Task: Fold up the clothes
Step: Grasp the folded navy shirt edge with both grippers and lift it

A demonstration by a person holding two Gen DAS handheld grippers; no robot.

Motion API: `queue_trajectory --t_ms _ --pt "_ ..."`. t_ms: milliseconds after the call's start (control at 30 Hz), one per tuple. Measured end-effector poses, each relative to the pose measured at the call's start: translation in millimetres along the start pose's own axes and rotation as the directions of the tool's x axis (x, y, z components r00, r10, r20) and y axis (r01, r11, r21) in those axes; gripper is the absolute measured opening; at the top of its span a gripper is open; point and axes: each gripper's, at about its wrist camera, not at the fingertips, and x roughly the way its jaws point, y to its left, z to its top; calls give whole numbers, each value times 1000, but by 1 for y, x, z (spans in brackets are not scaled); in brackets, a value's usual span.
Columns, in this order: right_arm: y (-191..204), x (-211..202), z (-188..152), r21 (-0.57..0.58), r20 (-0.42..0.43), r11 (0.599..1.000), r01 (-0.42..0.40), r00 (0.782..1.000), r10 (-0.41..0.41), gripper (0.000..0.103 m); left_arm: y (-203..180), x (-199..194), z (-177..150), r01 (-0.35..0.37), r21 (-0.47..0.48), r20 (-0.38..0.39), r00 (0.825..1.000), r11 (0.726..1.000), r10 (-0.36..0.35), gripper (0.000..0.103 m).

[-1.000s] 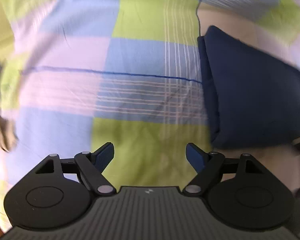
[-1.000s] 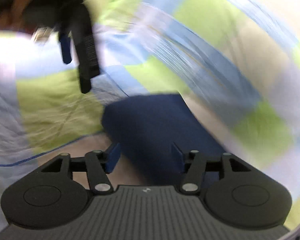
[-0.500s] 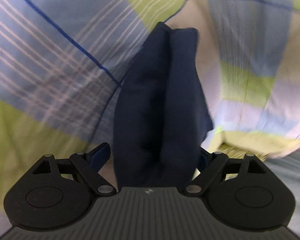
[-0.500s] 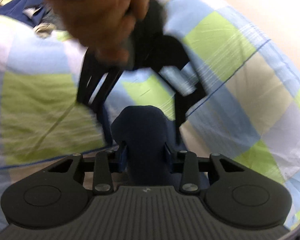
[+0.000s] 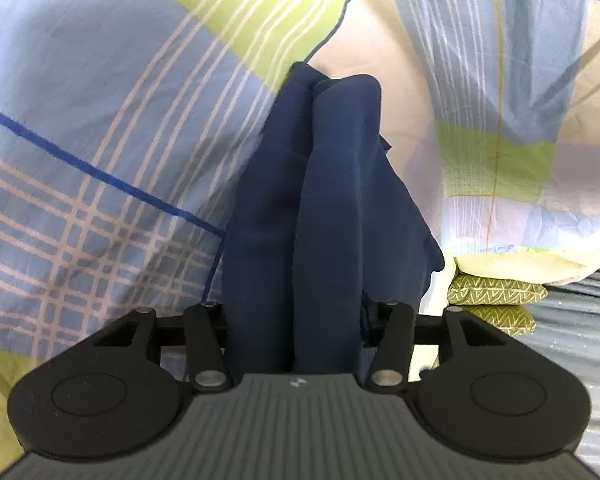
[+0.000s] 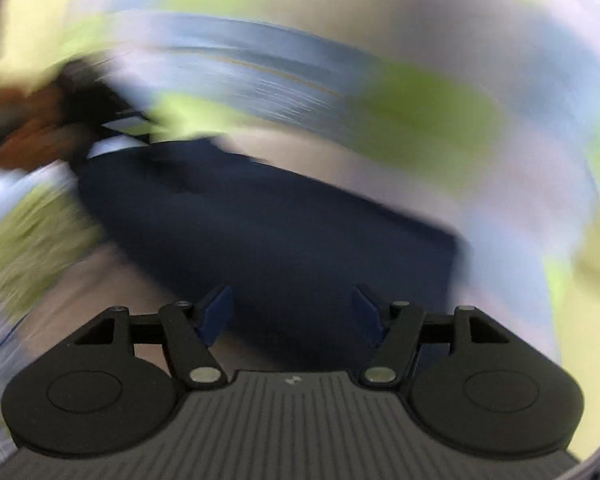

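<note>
Navy garment (image 5: 300, 216) runs lengthwise away, seemingly clamped by left gripper (image 5: 296, 320).

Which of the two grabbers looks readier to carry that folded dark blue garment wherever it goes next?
The left gripper, probably: its jaws are closed on the folded navy garment, lifted over the checked bedsheet. The right gripper is open and empty, its view motion-blurred.

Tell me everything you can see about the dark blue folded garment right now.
The navy blue folded cloth garment looks like soft, matte woven fabric, doubled into two thick rolls with a crease between them. The left gripper is shut on its near end, and it stretches away over the plaid blue, green and pink bedsheet. In the blurred right wrist view it lies beyond the open right gripper, which does not grip it.
</note>
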Motion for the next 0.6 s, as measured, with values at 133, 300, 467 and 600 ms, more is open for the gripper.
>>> queue_trajectory --t_ms 133,300,467,600 --pt "-94 31 -2 324 -49 933 -157 982 182 60 -5 3 -9 -3 15 20 1000 1000 3 58" --pt "-139 71 -27 555 -51 761 -335 900 433 53 -9 13 -19 2 25 37 999 1000 -3 58" --pt "-162 81 -37 683 -2 623 -382 851 525 48 -19 21 -27 -8 40 34 999 999 7 58" --pt "-140 100 -29 636 5 601 -485 781 625 50 -32 26 -36 -17 97 37 999 995 14 57"
